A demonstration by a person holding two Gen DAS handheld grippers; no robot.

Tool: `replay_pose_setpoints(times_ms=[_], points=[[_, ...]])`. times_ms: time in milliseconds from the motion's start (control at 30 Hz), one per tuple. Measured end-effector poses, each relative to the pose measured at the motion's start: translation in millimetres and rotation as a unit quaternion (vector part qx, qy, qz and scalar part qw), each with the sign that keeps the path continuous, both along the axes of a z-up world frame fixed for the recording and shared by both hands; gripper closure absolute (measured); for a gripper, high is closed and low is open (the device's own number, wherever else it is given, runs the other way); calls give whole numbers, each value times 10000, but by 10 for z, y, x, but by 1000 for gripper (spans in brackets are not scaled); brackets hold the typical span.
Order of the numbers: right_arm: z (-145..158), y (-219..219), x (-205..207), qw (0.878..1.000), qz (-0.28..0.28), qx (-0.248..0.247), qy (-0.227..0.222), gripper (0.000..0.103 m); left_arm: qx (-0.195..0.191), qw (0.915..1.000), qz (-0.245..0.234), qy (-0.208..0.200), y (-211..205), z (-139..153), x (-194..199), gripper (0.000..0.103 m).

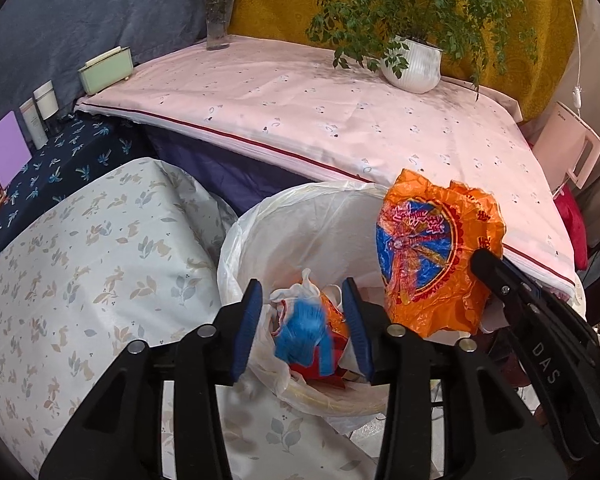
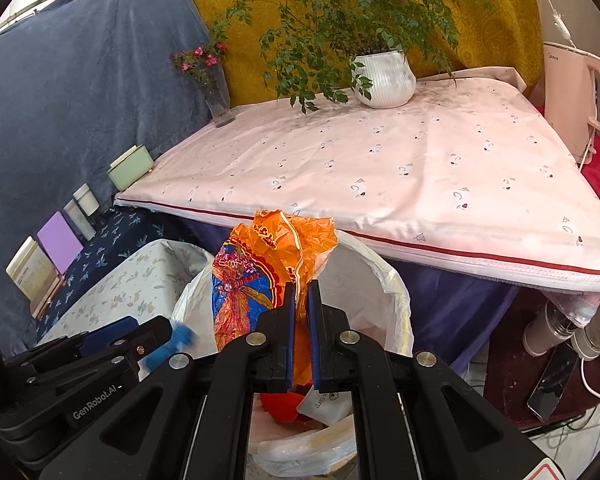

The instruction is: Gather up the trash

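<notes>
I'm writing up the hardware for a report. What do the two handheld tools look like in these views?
Both match: the left tool and right tool are black plastic with two flat fingers lined in blue pads, joined by paired bars with round silver pivot pins. White lettering shows on the sides: "GenRobot.AI" on the left one, "DAS" on the right one. No sleeves, hands or cables on them are visible.
</notes>
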State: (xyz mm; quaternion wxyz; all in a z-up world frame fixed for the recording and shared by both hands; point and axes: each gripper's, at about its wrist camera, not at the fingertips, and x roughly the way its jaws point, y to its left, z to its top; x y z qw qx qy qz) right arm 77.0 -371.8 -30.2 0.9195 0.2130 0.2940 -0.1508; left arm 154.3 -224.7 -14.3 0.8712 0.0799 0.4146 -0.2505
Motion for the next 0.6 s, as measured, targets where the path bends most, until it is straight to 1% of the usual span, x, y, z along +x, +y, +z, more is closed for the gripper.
replay_pose_setpoints(times_ms=[33, 100, 333, 433, 600], points=[[-9, 4, 5, 10000, 5, 0, 6, 96, 7, 10000, 14, -28, 8, 5, 3, 59], [-20, 14, 21, 10000, 15, 6, 17, 96, -2, 10000, 42, -74, 19, 21, 11, 48], [-36, 68, 62, 9999, 98, -21, 50, 96, -22, 9999, 104, -94, 89, 39, 50, 48], [-41, 97, 85, 9999, 139, -39, 71, 91, -17, 9999, 127, -96, 113, 38, 50, 48], [-45, 149, 120, 9998, 138, -79, 83, 89, 5, 9998, 178, -80, 157, 19, 60, 48]])
